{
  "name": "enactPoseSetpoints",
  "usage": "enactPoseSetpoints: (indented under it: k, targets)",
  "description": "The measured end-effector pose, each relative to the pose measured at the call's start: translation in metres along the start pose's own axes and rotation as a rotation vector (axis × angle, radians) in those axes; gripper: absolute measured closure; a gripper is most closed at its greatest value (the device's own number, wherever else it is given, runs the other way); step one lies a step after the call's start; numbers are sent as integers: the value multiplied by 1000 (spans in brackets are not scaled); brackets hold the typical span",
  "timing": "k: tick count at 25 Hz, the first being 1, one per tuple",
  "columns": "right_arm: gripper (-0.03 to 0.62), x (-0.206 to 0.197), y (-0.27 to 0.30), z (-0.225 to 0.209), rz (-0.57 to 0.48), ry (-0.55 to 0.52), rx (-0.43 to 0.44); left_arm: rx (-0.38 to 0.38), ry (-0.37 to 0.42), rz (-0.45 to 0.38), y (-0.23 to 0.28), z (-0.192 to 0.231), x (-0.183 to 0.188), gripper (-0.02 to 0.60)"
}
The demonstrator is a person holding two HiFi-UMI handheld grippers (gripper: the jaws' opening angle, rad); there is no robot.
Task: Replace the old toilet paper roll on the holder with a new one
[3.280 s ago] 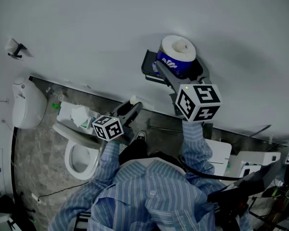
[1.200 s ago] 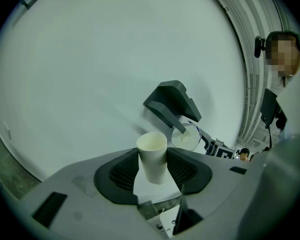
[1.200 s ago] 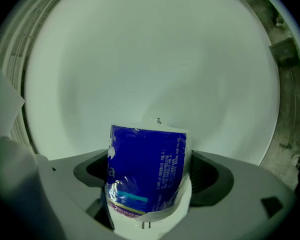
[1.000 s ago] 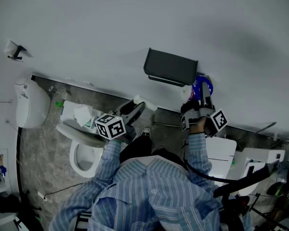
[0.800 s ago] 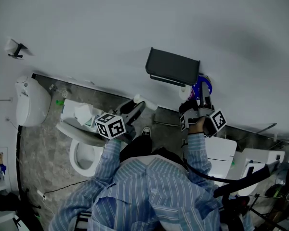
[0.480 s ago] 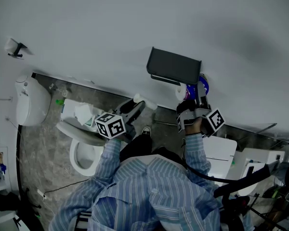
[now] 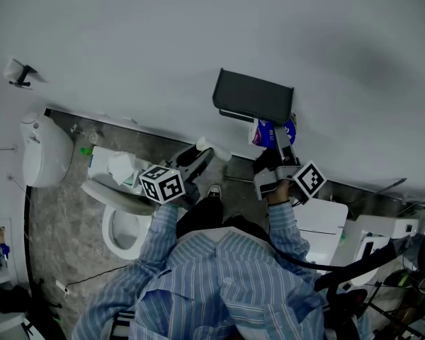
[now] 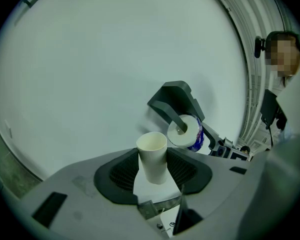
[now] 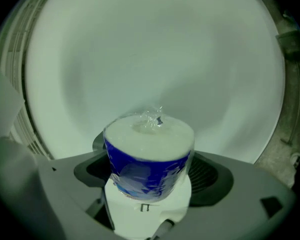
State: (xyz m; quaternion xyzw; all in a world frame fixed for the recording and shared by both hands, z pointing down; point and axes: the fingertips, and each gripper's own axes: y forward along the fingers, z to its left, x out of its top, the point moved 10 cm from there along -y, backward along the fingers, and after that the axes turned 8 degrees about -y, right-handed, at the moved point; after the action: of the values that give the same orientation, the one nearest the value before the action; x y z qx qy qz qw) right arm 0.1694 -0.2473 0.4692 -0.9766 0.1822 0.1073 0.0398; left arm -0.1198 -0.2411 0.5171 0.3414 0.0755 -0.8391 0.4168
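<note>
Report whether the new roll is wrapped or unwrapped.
Wrapped: clear plastic with blue print covers the new roll, gathered into a twist at its top end.

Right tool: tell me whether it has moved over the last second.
Yes. In the head view the right tool, shut on the wrapped roll, has slid left from beside the dark wall holder's right end to beneath it.

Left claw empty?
No, the left claw grips a bare cardboard tube that stands upright between its jaws.
</note>
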Motion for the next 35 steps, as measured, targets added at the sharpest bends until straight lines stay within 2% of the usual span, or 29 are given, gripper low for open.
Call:
enactPoseSetpoints:
  k: [3, 7, 14, 35]
  targets:
    - [132, -6, 3, 5, 49, -68, -2, 0, -1, 0, 0, 1, 1, 405]
    - [134, -11, 9, 9, 100, -97, 2, -1, -2, -1, 1, -1, 0, 405]
    - [134, -22, 20, 9, 164, -69, 18, 6, -1, -13, -3, 0, 1, 405]
    - [134, -46, 59, 6, 418, -78, 87, 38, 2, -35, -5, -5, -4, 405]
